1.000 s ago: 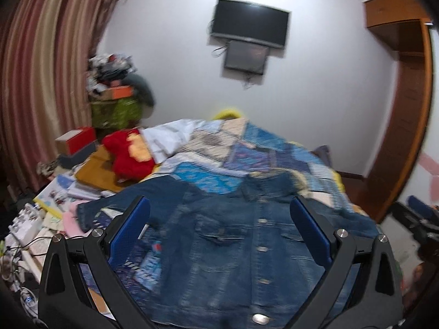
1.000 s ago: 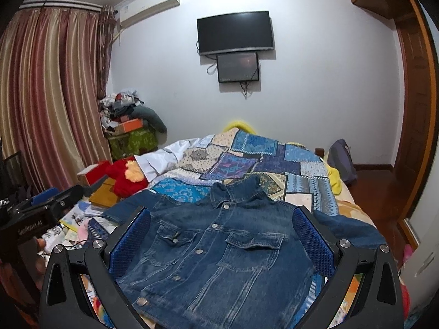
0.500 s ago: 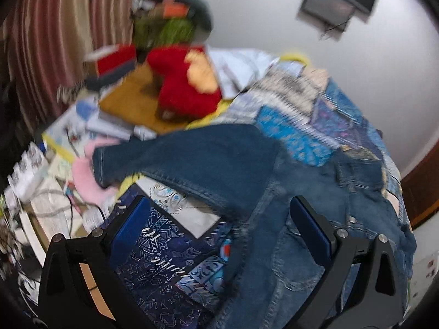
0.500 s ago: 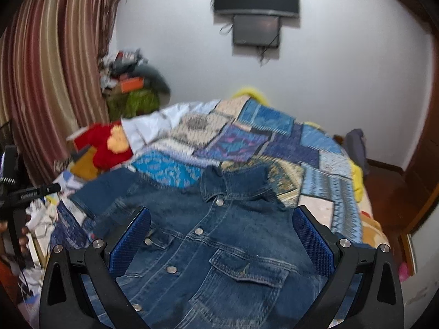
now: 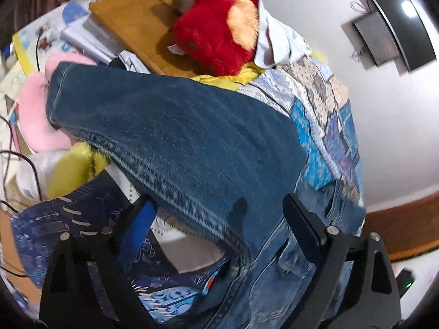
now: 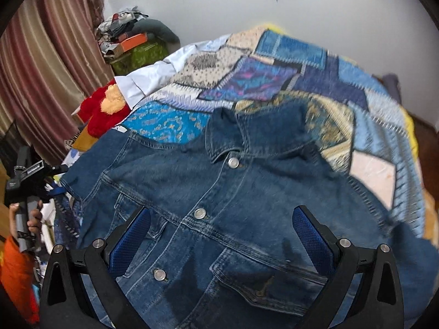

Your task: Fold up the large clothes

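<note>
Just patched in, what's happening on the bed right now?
A blue denim jacket lies buttoned, front up, on the patchwork quilt. The left claw is open over the jacket's outstretched sleeve, near the shoulder. The right claw hovers open above the chest pockets. Neither grips anything; no fold made yet.

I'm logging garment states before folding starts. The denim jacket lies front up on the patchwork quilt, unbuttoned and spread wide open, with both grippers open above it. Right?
Not quite: the denim jacket is buttoned shut, as the right wrist view shows. It does lie front up on the patchwork quilt, with the left gripper and right gripper open.
</note>
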Motion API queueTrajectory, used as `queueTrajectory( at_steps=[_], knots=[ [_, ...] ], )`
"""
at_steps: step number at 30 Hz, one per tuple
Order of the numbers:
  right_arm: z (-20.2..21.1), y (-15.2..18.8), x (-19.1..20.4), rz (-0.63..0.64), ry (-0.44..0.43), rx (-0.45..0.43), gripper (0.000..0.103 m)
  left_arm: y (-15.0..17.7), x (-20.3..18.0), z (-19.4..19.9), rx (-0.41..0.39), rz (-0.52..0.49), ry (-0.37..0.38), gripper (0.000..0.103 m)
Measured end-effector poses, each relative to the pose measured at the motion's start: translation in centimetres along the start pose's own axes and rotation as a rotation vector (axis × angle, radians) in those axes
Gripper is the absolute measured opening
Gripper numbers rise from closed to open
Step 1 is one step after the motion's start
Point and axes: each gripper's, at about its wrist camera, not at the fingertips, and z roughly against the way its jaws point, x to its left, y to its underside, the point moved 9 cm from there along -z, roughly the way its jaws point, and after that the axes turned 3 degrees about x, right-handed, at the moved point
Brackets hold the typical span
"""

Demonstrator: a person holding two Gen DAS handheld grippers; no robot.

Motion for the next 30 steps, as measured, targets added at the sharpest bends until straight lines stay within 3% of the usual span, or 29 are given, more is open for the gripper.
queueTrajectory(
  at_steps=[1, 2, 3, 5, 8, 13, 16, 20, 24, 28, 30],
  knots=[
    [-0.4, 0.1, -0.1, -0.012, -0.015, 0.009, 0.103, -0.3, 0.2, 0.0, -0.011, 0.013, -0.01, 0.081],
    [-0.7, 0.2, -0.2, -0.023, -0.027, 0.017, 0.103, -0.7, 0.3, -0.1, -0.024, 0.011, -0.022, 0.067],
    [-0.9, 0.4, -0.3, -0.031, -0.034, 0.024, 0.103, -1.1, 0.4, 0.1, -0.047, -0.003, -0.059, 0.06],
    [-1.3, 0.7, -0.4, -0.039, -0.047, 0.043, 0.103, -1.9, 0.7, 0.4, -0.083, -0.026, -0.162, 0.035],
    [-1.1, 1.0, -0.4, -0.034, -0.04, 0.063, 0.103, -2.4, 0.3, 0.8, -0.118, -0.087, -0.267, 0.025],
    [0.7, 1.2, -1.4, -0.039, -0.017, 0.053, 0.103, -1.6, -4.0, 2.8, -0.252, -0.299, -0.424, 0.013],
    [2.5, 1.2, -2.1, -0.052, -0.006, 0.031, 0.103, -0.9, -7.7, 4.1, -0.328, -0.405, -0.433, 0.012],
    [5.0, 1.0, -2.8, -0.061, 0.01, -0.003, 0.103, 0.4, -12.0, 5.1, -0.357, -0.477, -0.354, 0.01],
    [7.8, 0.8, -3.0, -0.058, 0.022, -0.05, 0.103, 1.6, -14.1, 4.0, -0.325, -0.485, -0.291, 0.008],
    [9.8, 1.3, -3.0, -0.054, 0.025, -0.077, 0.103, 5.1, -16.2, 2.4, -0.298, -0.598, -0.274, 0.008],
    [10.2, 1.6, -3.0, -0.049, 0.031, -0.078, 0.103, 7.3, -17.1, 1.2, -0.24, -0.63, -0.214, 0.008]
  ],
)
